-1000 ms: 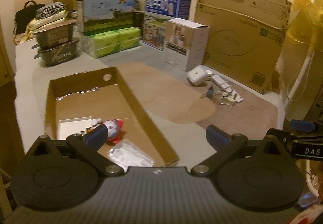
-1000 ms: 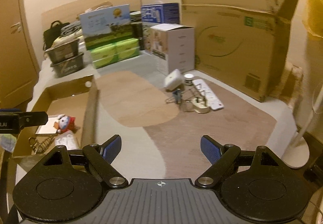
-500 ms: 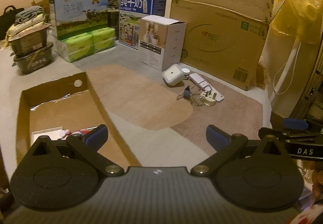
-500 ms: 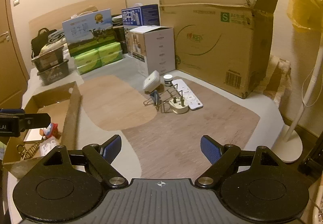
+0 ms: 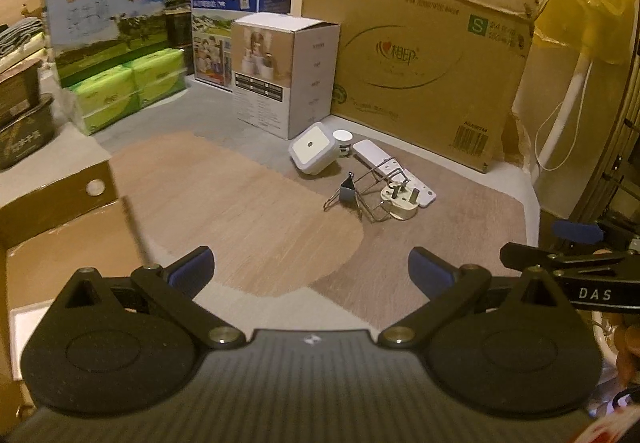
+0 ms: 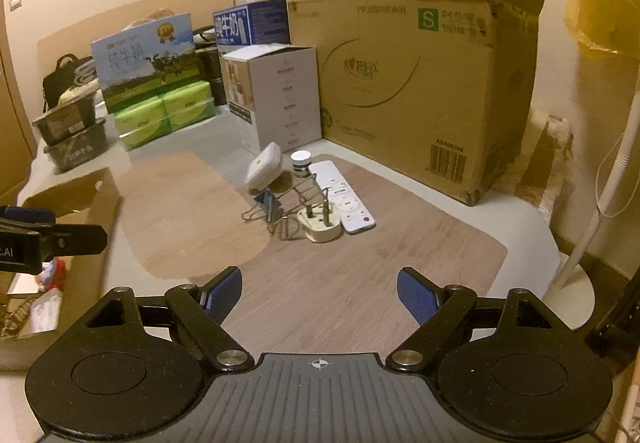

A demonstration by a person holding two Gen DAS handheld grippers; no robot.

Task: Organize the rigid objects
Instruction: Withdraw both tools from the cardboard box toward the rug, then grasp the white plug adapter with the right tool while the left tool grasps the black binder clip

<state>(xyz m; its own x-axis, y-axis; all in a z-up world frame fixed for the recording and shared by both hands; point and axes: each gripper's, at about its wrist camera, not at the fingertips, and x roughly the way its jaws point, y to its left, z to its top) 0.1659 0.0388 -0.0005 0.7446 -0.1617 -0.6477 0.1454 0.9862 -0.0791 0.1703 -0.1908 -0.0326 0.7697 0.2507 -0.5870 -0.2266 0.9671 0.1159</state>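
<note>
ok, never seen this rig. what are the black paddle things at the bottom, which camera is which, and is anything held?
Each picture comes from a fisheye camera on a handheld two-finger gripper, looking along its fingers. The black shapes are the gripper itself. One view shows the left gripper, the other the right gripper; both are open and empty. Ahead on the mat lies a small pile: a white square adapter, a small white-capped jar, a white remote, a wall plug and a binder clip. An open cardboard tray sits at left.

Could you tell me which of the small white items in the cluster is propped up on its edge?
The square white adapter; the remote and plug lie flat.
</note>
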